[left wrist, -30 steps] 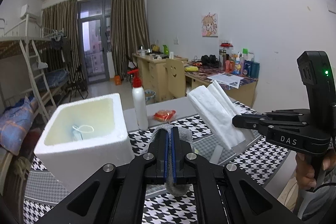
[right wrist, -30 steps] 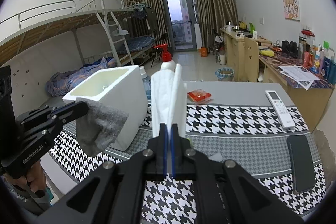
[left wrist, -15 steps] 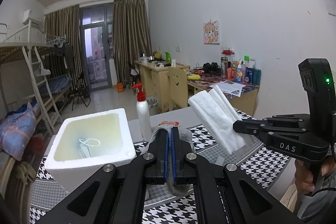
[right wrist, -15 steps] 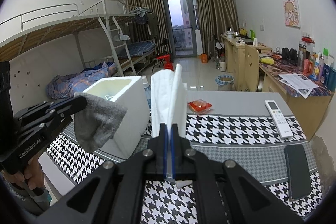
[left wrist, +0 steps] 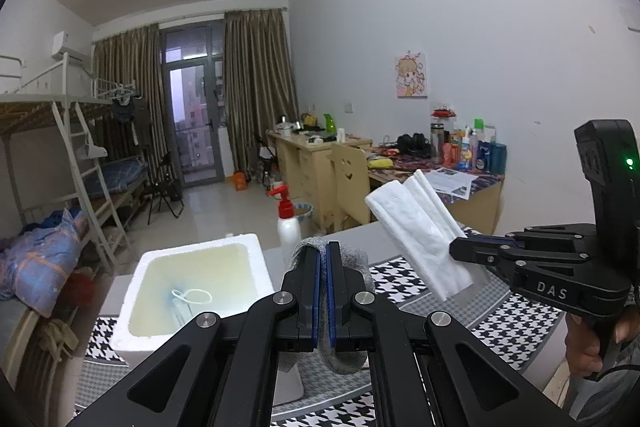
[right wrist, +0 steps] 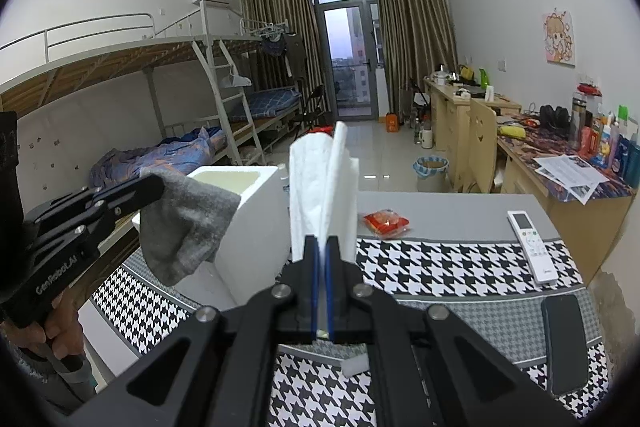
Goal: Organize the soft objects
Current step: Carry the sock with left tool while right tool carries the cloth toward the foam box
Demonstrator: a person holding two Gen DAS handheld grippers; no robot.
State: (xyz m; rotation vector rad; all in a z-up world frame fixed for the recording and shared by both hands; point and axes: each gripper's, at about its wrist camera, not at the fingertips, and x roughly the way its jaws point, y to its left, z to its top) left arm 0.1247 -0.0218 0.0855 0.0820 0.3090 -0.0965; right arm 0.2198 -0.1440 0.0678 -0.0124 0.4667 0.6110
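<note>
Fingers [left wrist: 322,259] pinch grey cloth [right wrist: 184,219], R fingers [right wrist: 322,247] tissue [right wrist: 320,187].

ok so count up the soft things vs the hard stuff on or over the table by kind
Soft things held: 2, grey cloth and white folded towel
Soft things in the foam box: 1, face mask
Bottles: 1, spray bottle
Packets: 1, red packet
Electronics: 2, remote and phone
Total: 8, with the box
</note>
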